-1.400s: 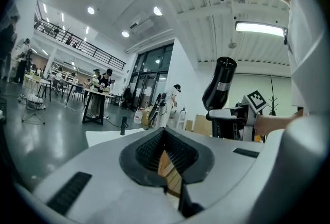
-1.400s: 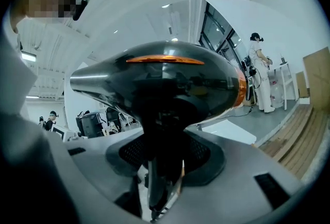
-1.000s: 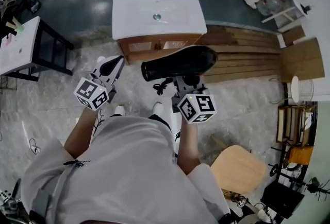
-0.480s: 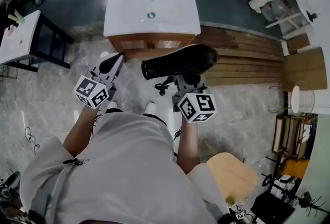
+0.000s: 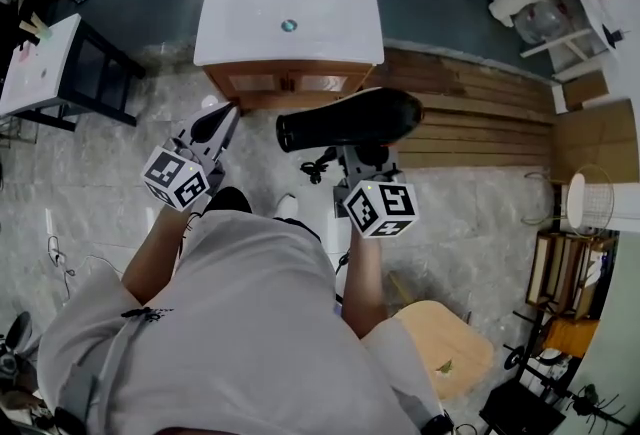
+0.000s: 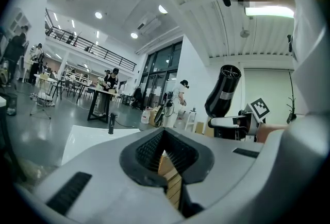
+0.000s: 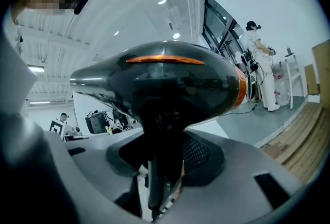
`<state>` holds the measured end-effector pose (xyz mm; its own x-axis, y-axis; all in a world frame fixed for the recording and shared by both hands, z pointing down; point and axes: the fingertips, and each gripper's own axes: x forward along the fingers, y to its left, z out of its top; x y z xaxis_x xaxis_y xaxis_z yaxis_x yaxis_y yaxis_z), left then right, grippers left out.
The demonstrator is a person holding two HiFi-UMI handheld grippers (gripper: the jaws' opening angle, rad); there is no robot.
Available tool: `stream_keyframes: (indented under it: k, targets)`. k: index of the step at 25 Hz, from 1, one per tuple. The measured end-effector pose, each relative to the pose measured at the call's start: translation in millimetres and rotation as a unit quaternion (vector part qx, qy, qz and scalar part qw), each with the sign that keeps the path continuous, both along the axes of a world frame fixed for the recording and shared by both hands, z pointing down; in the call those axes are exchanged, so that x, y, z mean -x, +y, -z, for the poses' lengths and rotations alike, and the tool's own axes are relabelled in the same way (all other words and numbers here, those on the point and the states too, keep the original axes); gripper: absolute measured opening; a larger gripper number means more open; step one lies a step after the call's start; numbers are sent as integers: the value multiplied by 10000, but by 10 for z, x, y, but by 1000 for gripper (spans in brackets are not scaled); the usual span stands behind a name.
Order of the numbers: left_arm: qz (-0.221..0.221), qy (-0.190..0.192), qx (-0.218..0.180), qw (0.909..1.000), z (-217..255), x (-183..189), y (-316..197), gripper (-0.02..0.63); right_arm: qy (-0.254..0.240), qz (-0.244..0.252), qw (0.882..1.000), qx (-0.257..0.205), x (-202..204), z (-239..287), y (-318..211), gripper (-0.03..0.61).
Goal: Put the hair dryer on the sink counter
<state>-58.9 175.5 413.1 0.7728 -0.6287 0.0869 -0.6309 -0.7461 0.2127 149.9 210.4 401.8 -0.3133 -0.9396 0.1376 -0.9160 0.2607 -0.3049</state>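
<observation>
Closing on the sink, the person carries the hair dryer level in front of the body, its handle clamped between the jaws of the right hand-held gripper. The dryer hangs in the air just short of the cabinet front, not yet over the white sink surface. The left hand-held gripper is clenched on nothing, its tip near the cabinet's left corner. Against a second ago, the sink has slid left and squared up in the head view, while the grip on the handle looks unchanged. By my reading the carry is nearly over, and what remains is bringing the dryer forward above that surface and setting it down.
</observation>
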Motion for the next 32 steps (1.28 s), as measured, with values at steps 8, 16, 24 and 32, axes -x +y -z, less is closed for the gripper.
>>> stream_keyframes:
  k: [8, 16, 24, 32]
  targets:
    - [67, -7, 97, 9999, -86, -113, -76, 2, 40, -15, 10000, 89, -179, -52, 2, 176]
    - [11, 10, 163, 9999, -120, -93, -251, 2, 37, -124, 9998, 117, -161, -68, -158, 176]
    - [-229, -46, 181, 9996, -185, -150, -786, 3, -98, -352, 9993, 90, -194, -100, -558, 176]
    - [-429, -104, 161, 9989, -243, -319, -1365, 2, -77, -479, 9988, 94, -286, -139, -1074, 176]
